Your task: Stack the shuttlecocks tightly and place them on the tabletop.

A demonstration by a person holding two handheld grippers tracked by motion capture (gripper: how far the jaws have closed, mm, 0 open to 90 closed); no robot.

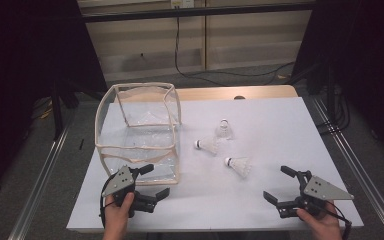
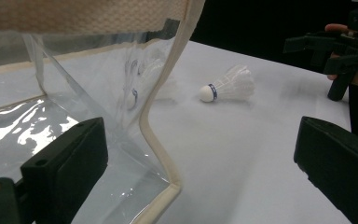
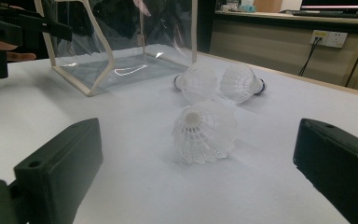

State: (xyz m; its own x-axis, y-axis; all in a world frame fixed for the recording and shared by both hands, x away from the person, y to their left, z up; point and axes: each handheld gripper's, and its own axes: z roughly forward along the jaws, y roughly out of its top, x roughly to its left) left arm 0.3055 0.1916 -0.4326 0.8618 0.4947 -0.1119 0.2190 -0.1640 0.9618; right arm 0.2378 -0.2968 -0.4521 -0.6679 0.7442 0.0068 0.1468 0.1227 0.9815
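A clear plastic bag (image 1: 176,165) with beige trim stands open on the left of the white table sheet (image 1: 215,205). Right of it lie three white shuttlecocks: one upright (image 1: 223,130), one on its side (image 1: 207,145), one nearer me (image 1: 238,165). My left gripper (image 1: 158,179) is open at the bag's near right corner; in the left gripper view that corner's trim (image 2: 161,154) lies between the jaws of the left gripper (image 2: 200,172). My right gripper (image 1: 276,182) is open and empty, apart from the nearest shuttlecock (image 3: 205,133), which lies ahead of the right gripper (image 3: 198,177).
Metal rails run along both sides of the table, and its wooden edge (image 1: 260,91) shows at the back. Cables lie on the floor beyond. Bare white sheet spreads between the two grippers and at the far right.
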